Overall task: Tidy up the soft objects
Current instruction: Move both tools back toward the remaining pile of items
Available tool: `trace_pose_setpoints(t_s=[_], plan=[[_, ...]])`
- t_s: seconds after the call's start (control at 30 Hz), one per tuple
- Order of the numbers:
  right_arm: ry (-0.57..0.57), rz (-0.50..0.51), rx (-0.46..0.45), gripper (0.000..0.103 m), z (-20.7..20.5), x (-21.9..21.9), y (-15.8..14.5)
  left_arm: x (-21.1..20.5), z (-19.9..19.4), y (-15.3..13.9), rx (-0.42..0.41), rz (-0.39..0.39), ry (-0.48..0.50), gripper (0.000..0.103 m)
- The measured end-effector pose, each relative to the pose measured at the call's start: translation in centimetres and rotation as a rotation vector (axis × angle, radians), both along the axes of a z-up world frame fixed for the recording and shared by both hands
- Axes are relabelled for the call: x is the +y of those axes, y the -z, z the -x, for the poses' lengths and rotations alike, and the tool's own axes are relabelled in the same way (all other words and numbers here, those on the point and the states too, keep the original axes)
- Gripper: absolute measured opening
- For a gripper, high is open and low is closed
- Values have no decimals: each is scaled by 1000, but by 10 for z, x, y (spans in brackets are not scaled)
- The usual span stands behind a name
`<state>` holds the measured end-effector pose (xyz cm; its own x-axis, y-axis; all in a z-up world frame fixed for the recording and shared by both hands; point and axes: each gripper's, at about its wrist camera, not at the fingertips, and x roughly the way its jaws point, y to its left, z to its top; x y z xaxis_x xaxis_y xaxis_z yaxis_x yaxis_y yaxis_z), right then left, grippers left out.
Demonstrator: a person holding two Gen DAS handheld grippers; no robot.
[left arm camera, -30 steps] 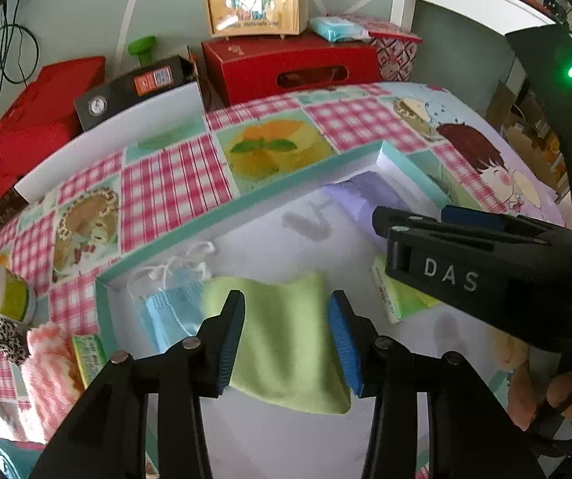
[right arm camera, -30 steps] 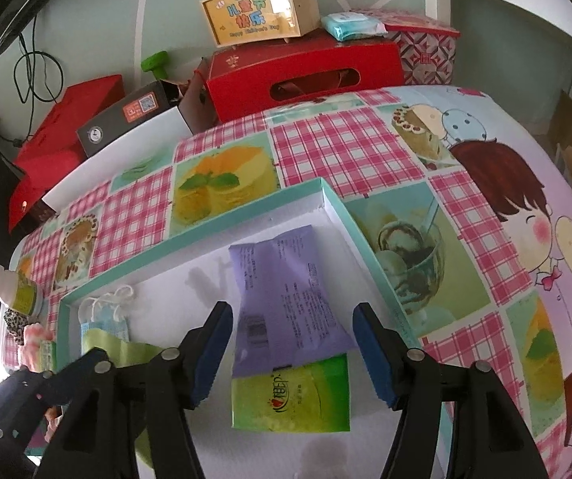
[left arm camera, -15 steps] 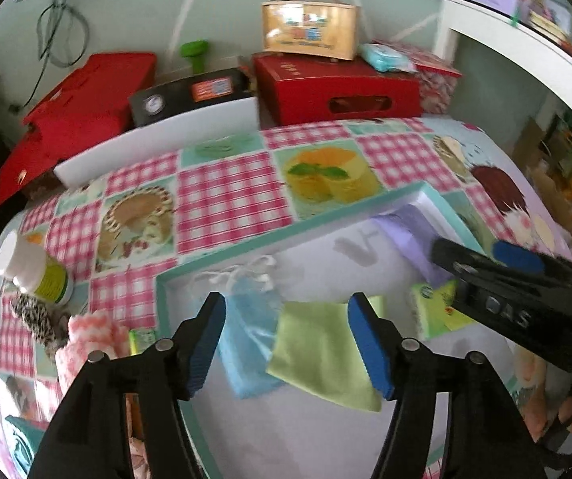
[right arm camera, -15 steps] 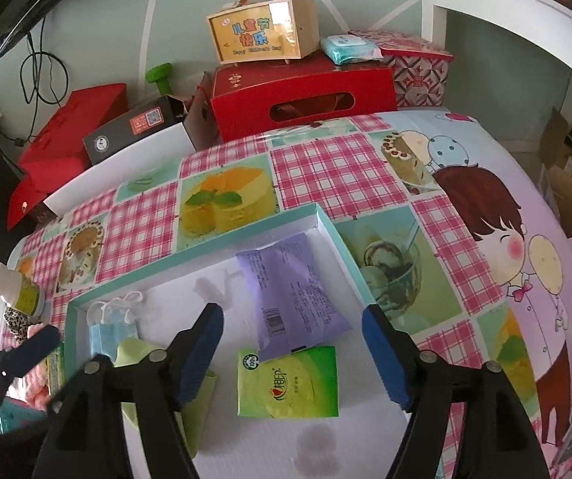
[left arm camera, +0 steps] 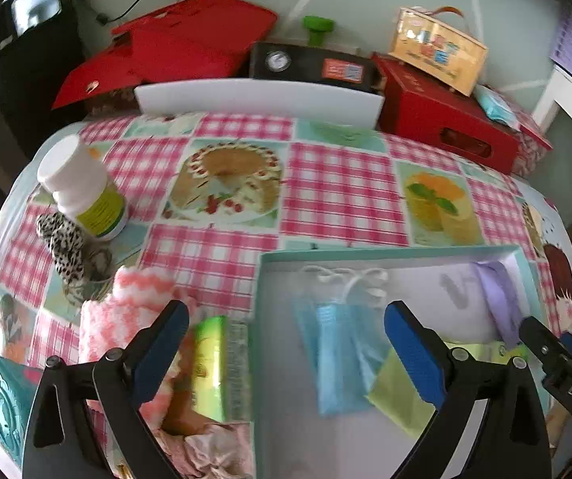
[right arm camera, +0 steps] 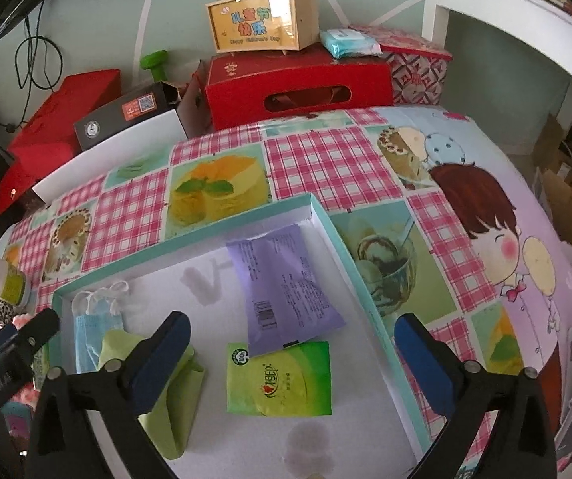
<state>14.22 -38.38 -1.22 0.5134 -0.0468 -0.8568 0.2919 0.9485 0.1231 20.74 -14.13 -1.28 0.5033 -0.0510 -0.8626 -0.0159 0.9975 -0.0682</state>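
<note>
Spreading wide at the bottom of the left wrist view, the left gripper stood released and gripped nothing, its blue pads astride the left wall of the teal-rimmed tray. Between the pads, just outside that wall, lay a green tissue pack, with crumpled pink cloth below it and a pink-and-white fuzzy sock to its left. Inside the tray sat a blue face mask, its lower right corner overlapped by a lime-green cloth.

Along the bottom of the right wrist view, the right gripper was likewise released and empty, hanging over the tray's white floor. Near its pads lay a green wipes packet, and a purple packet overlapped that packet's top edge, reaching toward the tray's upper right corner. At lower left the lime-green cloth lay partly behind the left finger, with the face mask just above it.

Farther up the left wrist view, on the checkered cake-print tablecloth, a white-capped bottle stood at the left edge beside a leopard-print scrunchie. Beyond the table, at the top of the right wrist view, were red boxes and a wooden gift case.
</note>
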Motion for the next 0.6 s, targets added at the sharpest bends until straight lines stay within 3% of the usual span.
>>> trace_pose_setpoints(t_s=[0.33, 0.6], plan=[[-17, 22, 4, 103, -1, 6, -1, 12, -3, 7, 42, -6, 0, 98], [-44, 27, -15, 103, -3, 20, -9, 29, -2, -4, 27, -17, 6, 98]])
